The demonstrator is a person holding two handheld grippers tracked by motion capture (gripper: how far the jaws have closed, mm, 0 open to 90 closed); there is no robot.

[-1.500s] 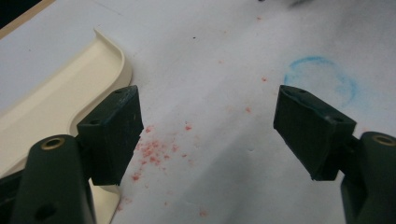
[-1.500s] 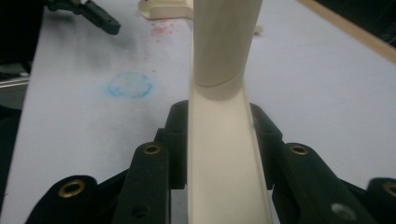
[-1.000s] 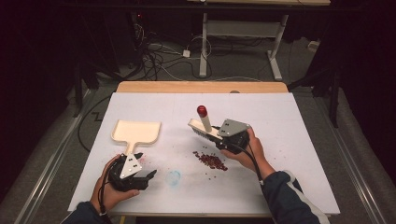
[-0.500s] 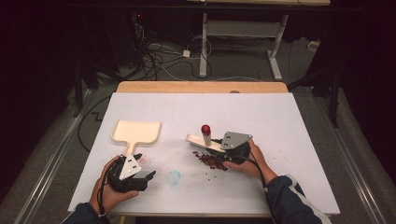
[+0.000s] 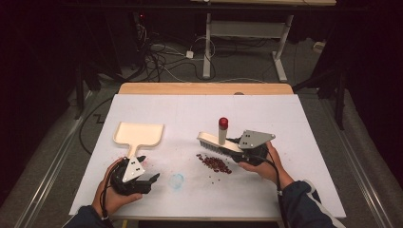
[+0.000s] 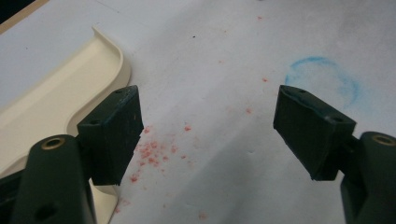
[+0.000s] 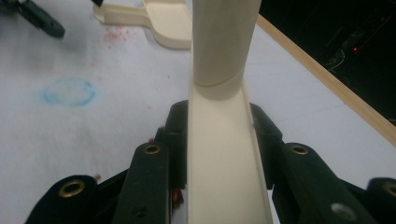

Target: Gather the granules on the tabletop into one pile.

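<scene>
High view, near to far: left gripper point(image 5: 148, 180) idle, jaws wide with nothing between them, just short of the dustpan point(image 5: 139, 135) handle. Right gripper point(image 5: 240, 153) clamps the brush point(image 5: 219, 141), bristles just behind the red crumbs point(image 5: 215, 163). Looks like the sweep step; next, left should grab the dustpan handle and brush should push crumbs toward it. No readable labels.
</scene>
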